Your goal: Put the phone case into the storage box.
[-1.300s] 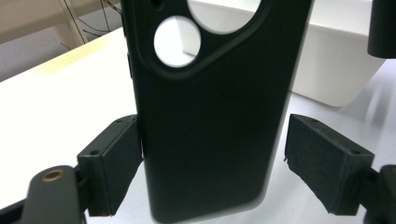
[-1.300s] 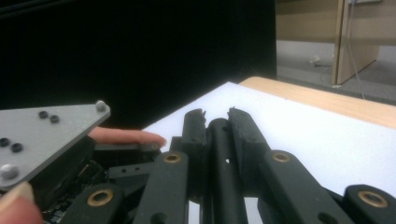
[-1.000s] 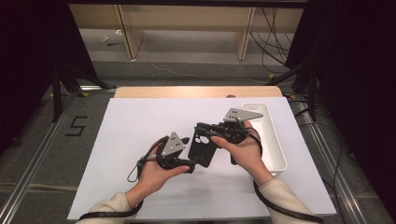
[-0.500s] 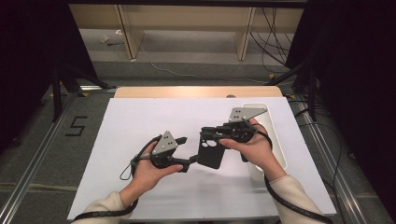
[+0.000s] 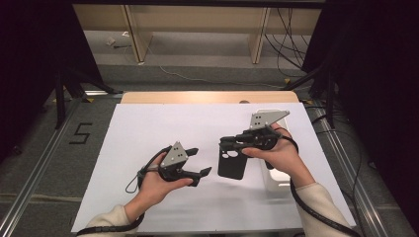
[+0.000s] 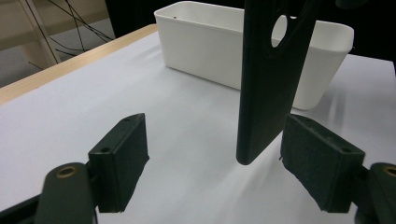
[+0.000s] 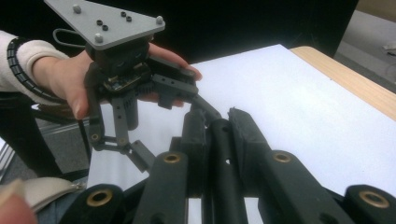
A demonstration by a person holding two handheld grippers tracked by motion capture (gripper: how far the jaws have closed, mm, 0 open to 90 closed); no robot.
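A lab or test room set up for recording, not a home. A counter (image 5: pixel 148 128) covered with a plain white sheet stands in the middle, with a strip of bare pale wood along its far edge. Black curtains (image 5: pixel 29 59) hang on the left and right, shutting the space in. The floor (image 5: pixel 44 153) is grey carpet, marked with a black number five (image 5: pixel 81 133) on the left of the counter. Metal rails (image 5: pixel 29 192) run along the floor on both sides. Beyond the counter stands light wooden shelving (image 5: pixel 197 22), with loose black cables (image 5: pixel 286 29) trailing down at the far right. A plain white plastic bin (image 6: pixel 210 42) sits on the counter.
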